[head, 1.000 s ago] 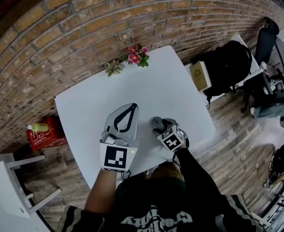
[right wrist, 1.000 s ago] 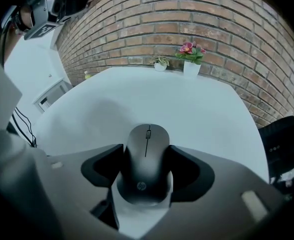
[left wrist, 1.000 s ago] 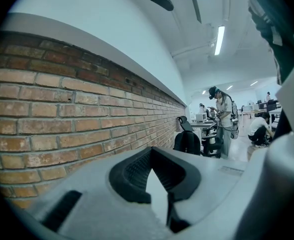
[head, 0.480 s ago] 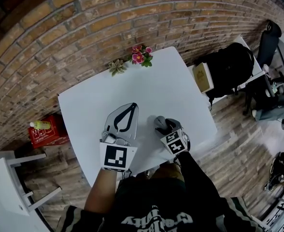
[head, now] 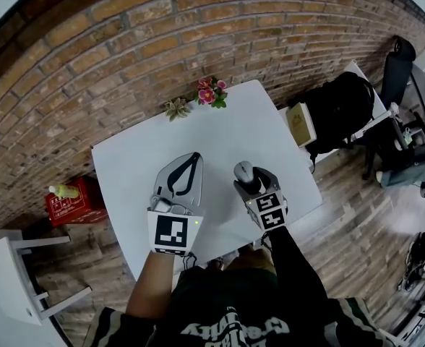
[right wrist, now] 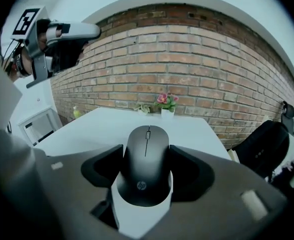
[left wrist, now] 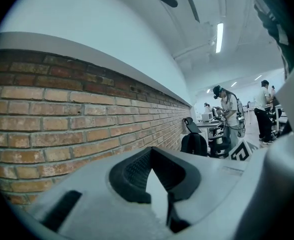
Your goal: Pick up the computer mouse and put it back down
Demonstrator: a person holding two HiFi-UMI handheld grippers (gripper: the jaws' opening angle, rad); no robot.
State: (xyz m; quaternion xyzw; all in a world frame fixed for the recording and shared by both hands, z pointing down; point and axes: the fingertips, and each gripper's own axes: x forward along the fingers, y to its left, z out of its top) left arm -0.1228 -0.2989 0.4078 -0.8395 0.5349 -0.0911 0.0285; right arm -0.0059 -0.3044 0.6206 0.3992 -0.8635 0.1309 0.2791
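Right gripper view: over the white bench (right wrist: 87, 126), the left hand-held gripper (head: 192, 159) hovers with jaws pinched together on nothing; the right hand-held gripper (head: 249, 183) clamps the flanks of a black computer mouse (right wrist: 147, 154), held clear of the surface (smooth oval shell, thin scroll wheel, small pale logo at the rear).

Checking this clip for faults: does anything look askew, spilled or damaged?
Nothing stands out. The mouse sits straight between the jaws of the right gripper, held over the white table; the flowers stand upright at its far edge.
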